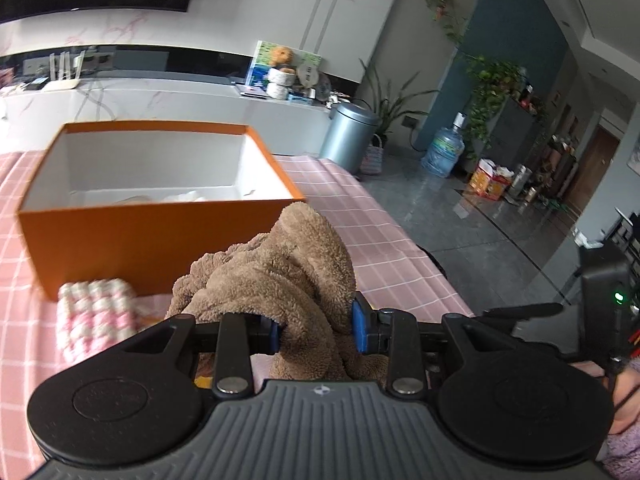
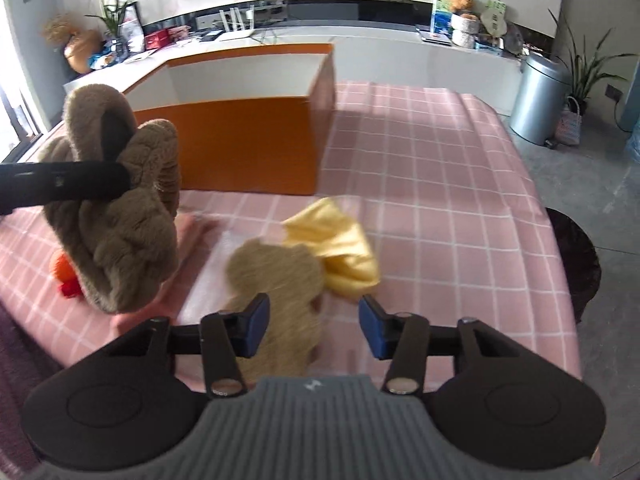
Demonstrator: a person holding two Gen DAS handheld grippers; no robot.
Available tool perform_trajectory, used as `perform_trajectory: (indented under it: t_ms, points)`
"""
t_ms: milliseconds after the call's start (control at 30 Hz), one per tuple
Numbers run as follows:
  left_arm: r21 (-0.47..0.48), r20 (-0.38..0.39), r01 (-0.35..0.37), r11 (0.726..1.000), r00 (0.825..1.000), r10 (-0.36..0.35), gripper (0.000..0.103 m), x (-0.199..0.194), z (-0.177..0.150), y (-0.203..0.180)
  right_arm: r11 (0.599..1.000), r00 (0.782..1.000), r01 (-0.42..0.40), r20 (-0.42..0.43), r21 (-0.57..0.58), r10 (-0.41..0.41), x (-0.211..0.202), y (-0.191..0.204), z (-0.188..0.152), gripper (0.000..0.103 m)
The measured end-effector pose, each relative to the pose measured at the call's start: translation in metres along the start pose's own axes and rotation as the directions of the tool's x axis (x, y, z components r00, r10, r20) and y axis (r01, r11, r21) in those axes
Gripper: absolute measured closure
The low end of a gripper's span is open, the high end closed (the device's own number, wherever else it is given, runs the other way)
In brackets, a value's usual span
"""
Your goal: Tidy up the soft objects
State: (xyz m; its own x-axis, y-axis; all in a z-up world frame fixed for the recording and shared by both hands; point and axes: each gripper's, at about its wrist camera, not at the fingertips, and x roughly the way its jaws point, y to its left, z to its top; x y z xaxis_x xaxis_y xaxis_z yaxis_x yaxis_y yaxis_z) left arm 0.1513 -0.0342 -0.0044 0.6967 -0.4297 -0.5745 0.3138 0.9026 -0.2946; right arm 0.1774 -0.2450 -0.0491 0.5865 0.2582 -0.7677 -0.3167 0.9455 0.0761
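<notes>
The left gripper (image 1: 316, 330) pinches the brown fleece (image 1: 280, 272) for boxing in the orange box (image 1: 152, 240), while the right gripper (image 2: 314, 326) fingers straddle the tan plush (image 2: 276, 280), not gripping.

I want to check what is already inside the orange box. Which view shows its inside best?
The left wrist view: it looks down over the near wall of the orange box onto the white floor, where something pale lies. The right wrist view shows only the outside and upper inner walls, not the bottom.

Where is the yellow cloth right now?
In the right wrist view, the yellow cloth lies on the pink checked tablecloth, in front of the orange box and touching the tan plush piece beyond the right gripper.
</notes>
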Motion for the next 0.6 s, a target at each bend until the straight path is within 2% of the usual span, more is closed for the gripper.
perform_trajectory:
  t_ms: [100,233,300,333,367,400,600]
  points:
    - [0.026,-0.044,0.001,1.0,0.999,0.0,0.066,0.023,0.0,-0.009,1.0,1.0,0.008,0.008,0.018,-0.008,0.014,-0.013,0.011,0.06]
    - [0.044,-0.093,-0.015,0.999,0.995,0.02,0.066,0.046,-0.008,-0.013,0.999,1.0,-0.007,-0.014,0.035,0.008,0.038,-0.026,0.019,0.073]
    - [0.043,-0.116,-0.02,0.999,0.993,0.025,0.066,0.053,-0.013,-0.012,0.999,0.999,-0.019,-0.029,0.037,0.021,0.052,-0.028,0.021,0.074]
    - [0.045,-0.125,-0.026,0.999,0.992,0.032,0.066,0.055,-0.014,-0.012,0.999,0.999,-0.028,-0.039,0.036,0.029,0.059,-0.029,0.022,0.079]
    - [0.046,-0.132,-0.03,0.999,0.991,0.036,0.066,0.056,-0.015,-0.011,0.999,0.999,-0.027,-0.045,0.038,0.029,0.065,-0.03,0.023,0.099]
    - [0.045,-0.14,-0.033,0.998,0.989,0.039,0.066,0.058,-0.016,-0.01,0.999,0.999,-0.019,-0.049,0.035,0.02,0.069,-0.031,0.024,0.103]
    - [0.036,-0.165,-0.051,0.998,0.985,0.056,0.066,0.063,-0.022,-0.005,0.996,0.998,0.067,0.017,0.053,-0.068,0.075,-0.051,0.045,0.103]
